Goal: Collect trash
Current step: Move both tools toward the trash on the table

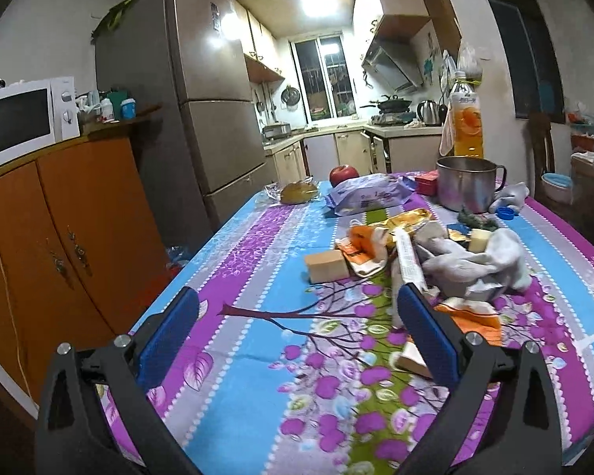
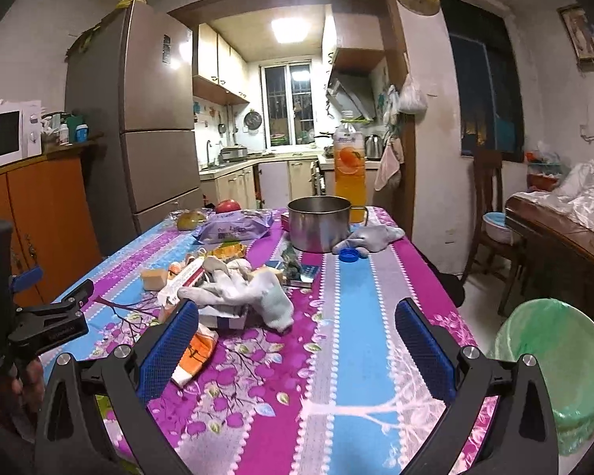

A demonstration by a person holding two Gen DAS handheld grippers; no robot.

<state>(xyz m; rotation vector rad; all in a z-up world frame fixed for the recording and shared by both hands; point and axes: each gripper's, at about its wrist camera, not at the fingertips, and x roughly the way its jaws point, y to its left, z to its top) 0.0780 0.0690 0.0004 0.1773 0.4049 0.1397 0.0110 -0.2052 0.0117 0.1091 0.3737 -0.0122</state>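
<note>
**Over the flowered table, both tongs spread and empty**

Over the near end of the table I hold my left tongs wide apart with nothing between the blue pads; my right tongs are spread just as wide over bare cloth, also empty.

Trash sits in a heap at mid-table: a grey rag draped over wrappers, a white tube-like packet, an orange wrapper and a tan block just left of the heap. From my left view the heap lies right beyond my right-hand pad, the orange wrapper nearly touching it. From my right view the same heap lies ahead and left, the rag beyond my left-hand pad.

Only my right view shows the green-lined bin off the table's right edge, low and close, plus a wooden chair and my left hand gripping the other handle. Only my left view shows the floor along the orange cabinet at the table's left edge.

Farther back stand a steel pot, a juice bottle, a blue cap, a purple packet and an apple. The right half of the near table is open cloth.
</note>
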